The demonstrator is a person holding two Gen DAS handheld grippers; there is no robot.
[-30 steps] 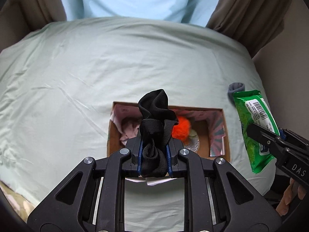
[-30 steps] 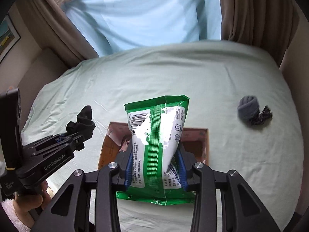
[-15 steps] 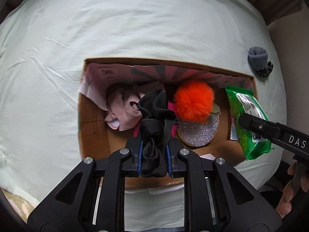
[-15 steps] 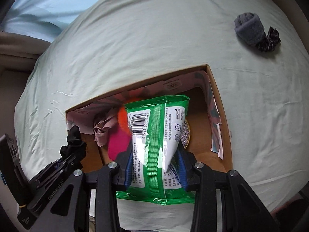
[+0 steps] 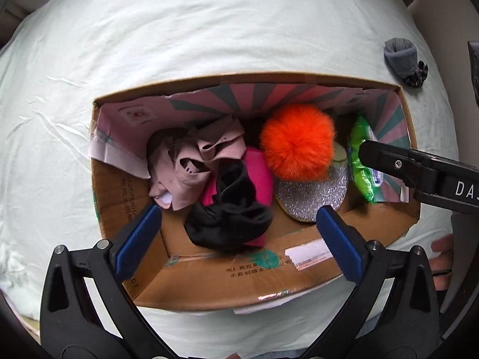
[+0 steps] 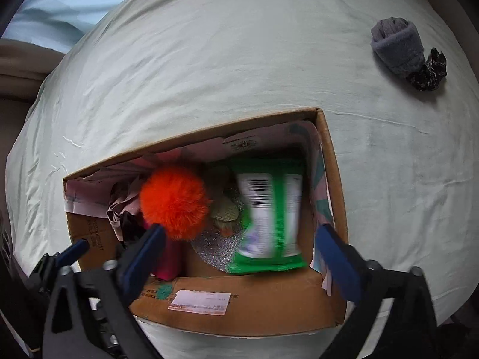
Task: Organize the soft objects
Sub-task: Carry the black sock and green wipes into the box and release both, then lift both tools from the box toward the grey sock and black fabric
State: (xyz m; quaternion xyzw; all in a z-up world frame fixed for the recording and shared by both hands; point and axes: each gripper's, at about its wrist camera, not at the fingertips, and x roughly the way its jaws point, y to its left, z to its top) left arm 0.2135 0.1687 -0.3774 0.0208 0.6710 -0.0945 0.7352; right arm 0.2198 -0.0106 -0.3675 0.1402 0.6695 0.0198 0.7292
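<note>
My left gripper (image 5: 238, 210) points down over the cardboard box (image 5: 239, 275), its jaws opening wide. The black cloth (image 5: 230, 218) lies loose in the box below them, clear of both pads. My right gripper (image 6: 241, 229) hangs over the box's right end (image 6: 329, 179), jaws also opening. The green packet (image 6: 269, 209) is blurred and free between its fingers, inside the box. In the left wrist view the packet (image 5: 362, 161) stands against the right wall, behind a right finger (image 5: 419, 173).
The box also holds an orange pompom (image 5: 296, 140), a pale pink garment (image 5: 185, 164), a magenta item (image 5: 257, 173) and a glittery silver disc (image 5: 311, 200). A rolled grey sock (image 6: 398, 45) and a dark scrunchie (image 6: 428, 70) lie on the pale green sheet at the far right.
Both grippers came down over the box and their jaws spread. The black cloth left the left pads and lies in the box; the green packet slipped from the right pads.
</note>
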